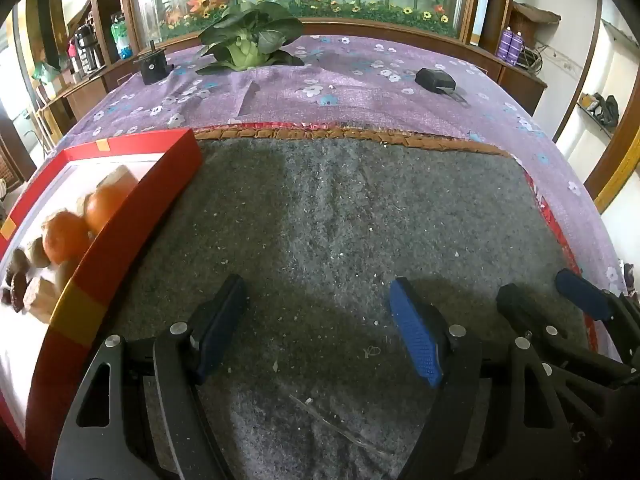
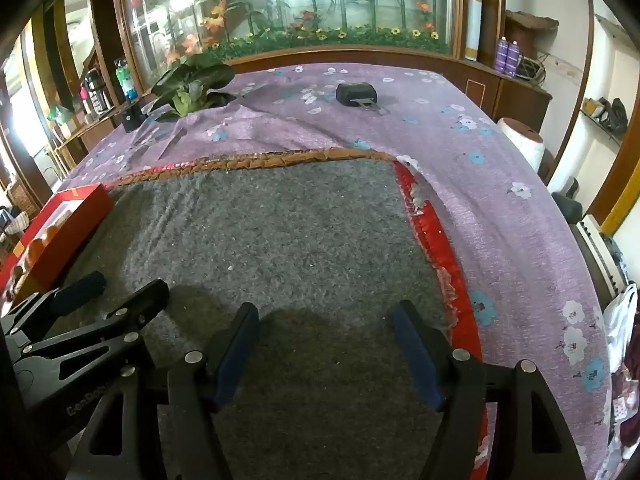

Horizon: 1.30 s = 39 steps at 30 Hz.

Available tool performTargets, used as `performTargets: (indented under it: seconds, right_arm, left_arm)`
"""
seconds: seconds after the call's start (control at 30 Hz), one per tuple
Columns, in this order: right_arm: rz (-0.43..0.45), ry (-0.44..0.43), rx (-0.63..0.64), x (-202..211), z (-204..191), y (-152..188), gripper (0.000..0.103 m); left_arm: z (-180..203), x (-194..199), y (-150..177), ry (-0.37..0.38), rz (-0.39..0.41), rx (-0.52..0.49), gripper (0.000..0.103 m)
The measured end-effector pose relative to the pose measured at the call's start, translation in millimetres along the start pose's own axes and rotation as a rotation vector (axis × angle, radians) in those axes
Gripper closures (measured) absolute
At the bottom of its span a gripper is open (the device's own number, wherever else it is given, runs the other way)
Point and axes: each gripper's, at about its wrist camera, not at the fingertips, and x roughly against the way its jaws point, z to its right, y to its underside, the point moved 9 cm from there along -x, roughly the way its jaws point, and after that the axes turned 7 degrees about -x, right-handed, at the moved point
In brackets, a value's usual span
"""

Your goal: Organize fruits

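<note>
Fruit: two oranges (image 1: 76,224) are sitting inside the red box (image 1: 132,216), one just beside the other; small brown round fruits (image 1: 38,252) and dark red ones (image 1: 18,286) are lying against them on the side nearer the camera.
Red box: it is resting on the left edge of the grey felt mat (image 1: 320,240), open at the top, its white floor showing, with pale tan blocks (image 1: 40,300) lying among the fruit.
Left gripper (image 1: 320,320): it is hovering over the grey felt mat just right of the red box, jaws spread wide, nothing between them.
Right gripper (image 2: 324,344): it is hanging over the mat's near right part, well apart from the red box, jaws standing wide with only felt between them.
Mat surroundings: the mat is lying on a purple flowered cloth (image 1: 360,80); beyond the mat's far edge a leafy green vegetable (image 1: 248,44), a small black block (image 1: 152,66) and a black case (image 1: 434,80) are resting on the cloth.
Left wrist view only: it is showing the box's contents plainly, fruit by fruit.
Right wrist view only: it is showing a white cylinder (image 2: 520,140) beyond the cloth's right edge, well right of the mat; the box (image 2: 64,224) is appearing small at far left, its fruit mostly hidden behind the wall.
</note>
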Motion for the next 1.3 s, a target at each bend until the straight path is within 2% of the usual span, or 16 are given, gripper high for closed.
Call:
performTargets:
  seconds: [1.3]
  right_arm:
    - [0.002, -0.002, -0.002, 0.6, -0.1, -1.3, 0.033]
  left_arm:
    - [-3.5, 2.9, 0.2, 0.0, 0.0, 0.0, 0.028]
